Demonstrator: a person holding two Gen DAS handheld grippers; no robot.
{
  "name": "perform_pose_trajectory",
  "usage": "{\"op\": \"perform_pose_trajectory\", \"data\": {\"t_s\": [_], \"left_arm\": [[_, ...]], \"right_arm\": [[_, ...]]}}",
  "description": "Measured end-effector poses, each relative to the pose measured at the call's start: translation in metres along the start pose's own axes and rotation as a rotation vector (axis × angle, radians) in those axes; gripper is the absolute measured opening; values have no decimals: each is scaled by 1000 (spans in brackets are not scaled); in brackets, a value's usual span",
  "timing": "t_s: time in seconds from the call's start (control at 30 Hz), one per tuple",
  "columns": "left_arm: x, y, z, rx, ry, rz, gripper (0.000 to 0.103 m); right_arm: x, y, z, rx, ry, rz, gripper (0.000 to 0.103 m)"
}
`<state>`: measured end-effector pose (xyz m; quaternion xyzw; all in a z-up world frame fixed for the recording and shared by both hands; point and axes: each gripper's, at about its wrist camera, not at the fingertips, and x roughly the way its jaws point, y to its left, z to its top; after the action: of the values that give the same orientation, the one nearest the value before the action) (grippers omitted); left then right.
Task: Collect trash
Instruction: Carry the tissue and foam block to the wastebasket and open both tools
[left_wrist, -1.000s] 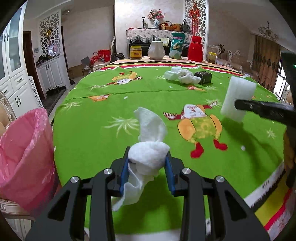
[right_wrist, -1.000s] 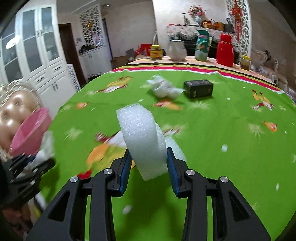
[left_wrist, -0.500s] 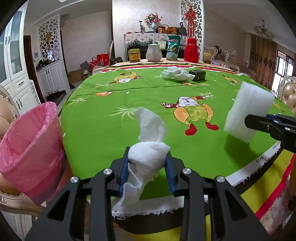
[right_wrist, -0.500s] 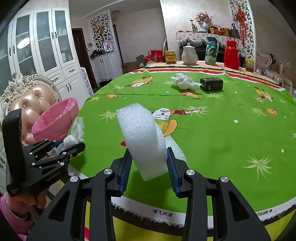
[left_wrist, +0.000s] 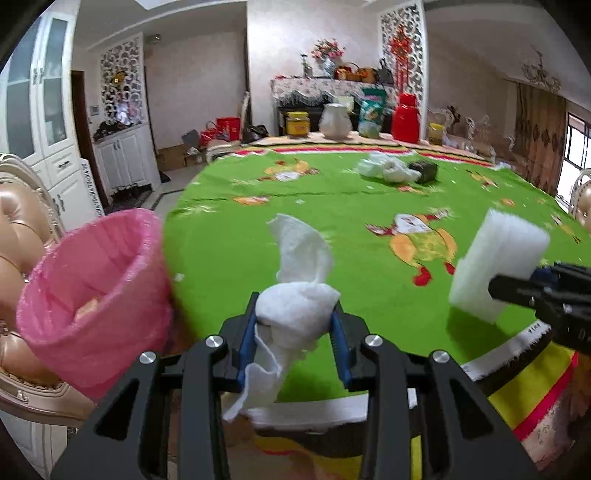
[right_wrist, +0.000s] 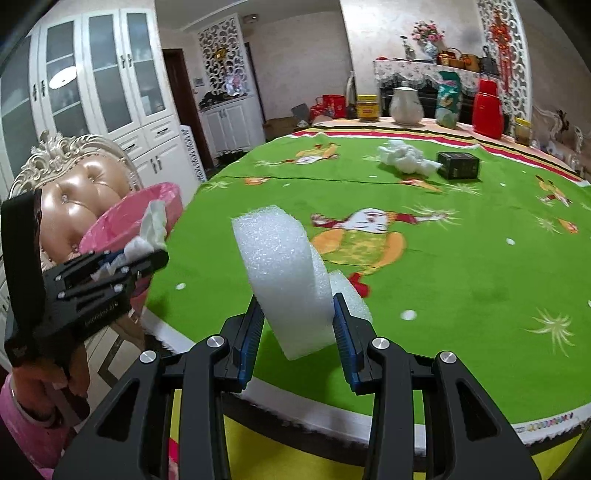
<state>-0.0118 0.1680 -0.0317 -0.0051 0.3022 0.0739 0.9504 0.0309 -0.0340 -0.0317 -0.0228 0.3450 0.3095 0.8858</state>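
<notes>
Left gripper (left_wrist: 294, 325): clenched on a crumpled white tissue (left_wrist: 295, 310); both blue-padded jaws press the wad from either side.
Tissue position: wad sits between the fingertips; one flap stands up above the jaws, another hangs down below them. The whole piece is held off the table, over its near edge.
Right gripper (right_wrist: 298, 321): clenched on a white foam block (right_wrist: 288, 273); the jaws bear on its two broad faces.
Foam position: lower part sits between the fingertips, the rest rises above and ahead of them, tilted to the left. Held clear of the cloth, over the near edge of the table.
Bin: pink-lined trash bin (left_wrist: 92, 295) stands on a tufted chair (right_wrist: 74, 192), just beside the table's left edge; in the left wrist view it lies to the left of the tissue. Some scraps show inside; what they are cannot be told.
Table: round, covered by a green printed tablecloth (right_wrist: 461, 266).
Remaining items: a second tissue heap (right_wrist: 404, 158) touching or just beside a dark box (right_wrist: 458, 165), both well apart from the grippers on the far side.
</notes>
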Motion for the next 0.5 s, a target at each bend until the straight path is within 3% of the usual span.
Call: {"op": "perform_pose_trajectory", "data": {"t_s": [0.5], "left_arm": [[-35,124,12,-136,-59,181,34]], "right_arm": [[43,108,45,-183,-19,164,37]]}}
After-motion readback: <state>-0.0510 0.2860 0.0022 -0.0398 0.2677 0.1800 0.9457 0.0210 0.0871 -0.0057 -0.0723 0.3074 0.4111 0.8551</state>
